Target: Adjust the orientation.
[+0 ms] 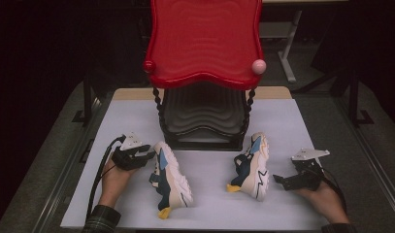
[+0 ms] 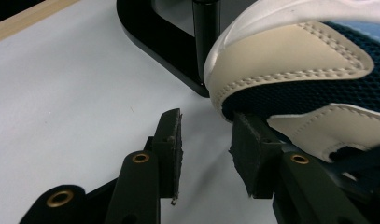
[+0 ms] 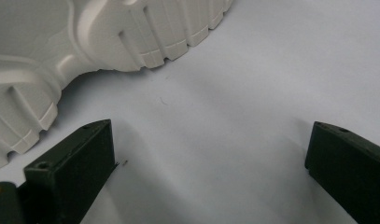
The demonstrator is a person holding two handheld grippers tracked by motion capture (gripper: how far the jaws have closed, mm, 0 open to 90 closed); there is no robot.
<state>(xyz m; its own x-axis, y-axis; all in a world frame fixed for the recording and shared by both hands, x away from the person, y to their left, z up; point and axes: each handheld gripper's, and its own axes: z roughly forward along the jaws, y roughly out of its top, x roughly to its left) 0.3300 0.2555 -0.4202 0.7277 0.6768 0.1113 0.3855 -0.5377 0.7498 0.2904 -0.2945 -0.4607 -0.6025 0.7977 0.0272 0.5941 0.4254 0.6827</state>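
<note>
Two white, navy and light-blue sneakers with yellow heel tabs lie on the white table (image 1: 132, 121). The left sneaker (image 1: 172, 177) lies on its side with its toe toward the rack. My left gripper (image 1: 149, 154) sits right beside that toe. In the left gripper view the gripper (image 2: 206, 140) is open over bare table, its right jaw against the sneaker's toe (image 2: 290, 60). The right sneaker (image 1: 253, 167) rests on its side with the sole facing my right gripper (image 1: 278, 180). That gripper (image 3: 211, 149) stands wide open on the table, just short of the ridged white sole (image 3: 61, 42).
A two-tier rack stands at the back middle, with a red wavy top shelf (image 1: 205, 39) and a dark lower shelf (image 1: 202, 114) on black posts. Its black base (image 2: 150, 37) lies just beyond the left sneaker's toe. A hand holds each gripper from the near edge.
</note>
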